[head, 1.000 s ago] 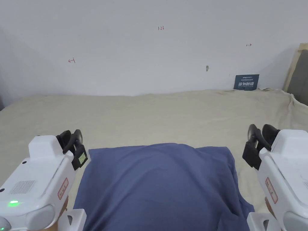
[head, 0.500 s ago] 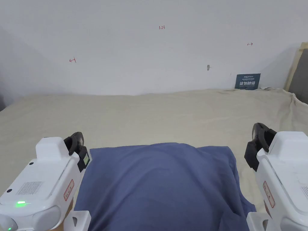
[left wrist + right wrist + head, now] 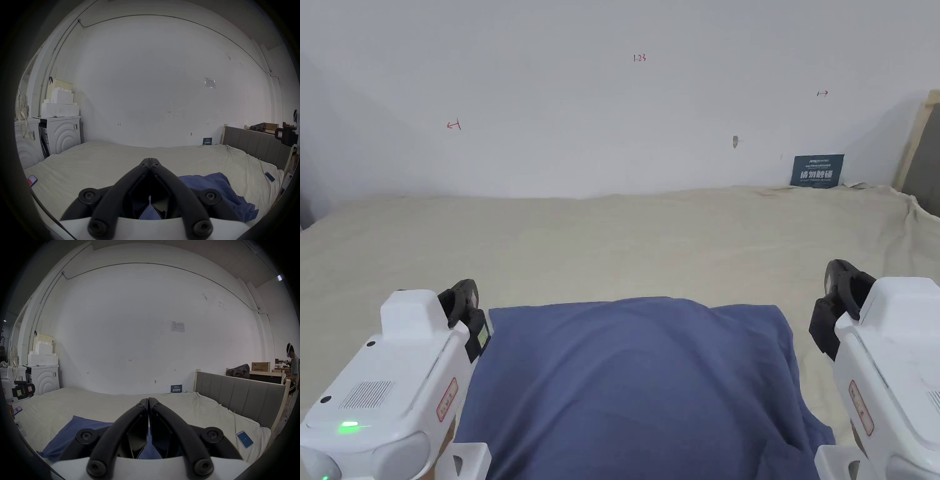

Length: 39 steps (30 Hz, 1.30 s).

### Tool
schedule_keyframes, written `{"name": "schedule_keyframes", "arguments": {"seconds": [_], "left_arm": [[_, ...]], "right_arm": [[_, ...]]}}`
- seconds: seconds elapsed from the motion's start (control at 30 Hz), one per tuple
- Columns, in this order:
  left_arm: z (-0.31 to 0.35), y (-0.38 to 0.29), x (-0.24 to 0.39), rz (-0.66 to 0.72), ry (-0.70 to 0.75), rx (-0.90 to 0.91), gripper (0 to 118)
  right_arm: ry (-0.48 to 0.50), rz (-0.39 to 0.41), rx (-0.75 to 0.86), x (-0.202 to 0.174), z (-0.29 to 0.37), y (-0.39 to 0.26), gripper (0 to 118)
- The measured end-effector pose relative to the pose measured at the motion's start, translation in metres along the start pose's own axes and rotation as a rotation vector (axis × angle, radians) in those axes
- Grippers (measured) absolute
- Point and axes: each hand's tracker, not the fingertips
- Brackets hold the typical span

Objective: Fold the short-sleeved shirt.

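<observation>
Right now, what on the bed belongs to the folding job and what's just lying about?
Job:
blue shirt
left claw, shut
right claw, shut

Lying about:
red-screened phone, bed's left edge
blue-screened phone, bed's right edge
blue sign against the wall

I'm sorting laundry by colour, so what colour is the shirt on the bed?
The shirt is plain blue, with no pattern; the head view shows it best.
</observation>
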Motion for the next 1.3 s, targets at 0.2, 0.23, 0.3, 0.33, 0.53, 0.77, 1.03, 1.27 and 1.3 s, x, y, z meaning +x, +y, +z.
{"name": "schedule_keyframes", "arguments": {"seconds": [0.2, 0.23, 0.3, 0.33, 0.53, 0.77, 1.03, 1.27, 1.3], "left_arm": [[-0.007, -0.004, -0.009, 0.037, -0.001, -0.133, 0], [-0.01, -0.006, -0.012, 0.056, -0.016, -0.176, 0], [-0.019, -0.011, -0.018, 0.077, -0.014, -0.342, 0], [-0.021, -0.015, -0.022, 0.081, -0.012, -0.384, 0], [-0.019, -0.064, -0.038, 0.054, 0.021, -0.688, 0], [-0.003, -0.134, -0.065, 0.146, 0.031, -0.902, 3], [0.004, -0.16, -0.078, 0.141, 0.056, -0.957, 94], [0.001, -0.17, -0.072, 0.02, 0.079, -1.015, 82], [0.0, -0.171, -0.071, 0.022, 0.084, -1.017, 63]], "right_arm": [[0.005, -0.004, -0.018, 0.001, -0.002, -0.004, 0], [0.006, -0.006, -0.024, 0.001, -0.002, -0.006, 0], [0.01, -0.003, -0.035, 0.001, -0.002, -0.009, 0], [0.011, -0.001, -0.038, 0.001, -0.003, -0.01, 0], [0.02, -0.003, -0.073, -0.001, -0.004, -0.02, 0], [0.024, -0.001, -0.115, -0.001, -0.006, -0.033, 0], [0.03, 0.015, -0.162, 0.003, -0.007, -0.043, 0], [0.013, 0.007, -0.188, 0.011, -0.003, -0.048, 0], [0.013, 0.003, -0.191, 0.012, -0.002, -0.05, 0]]}}
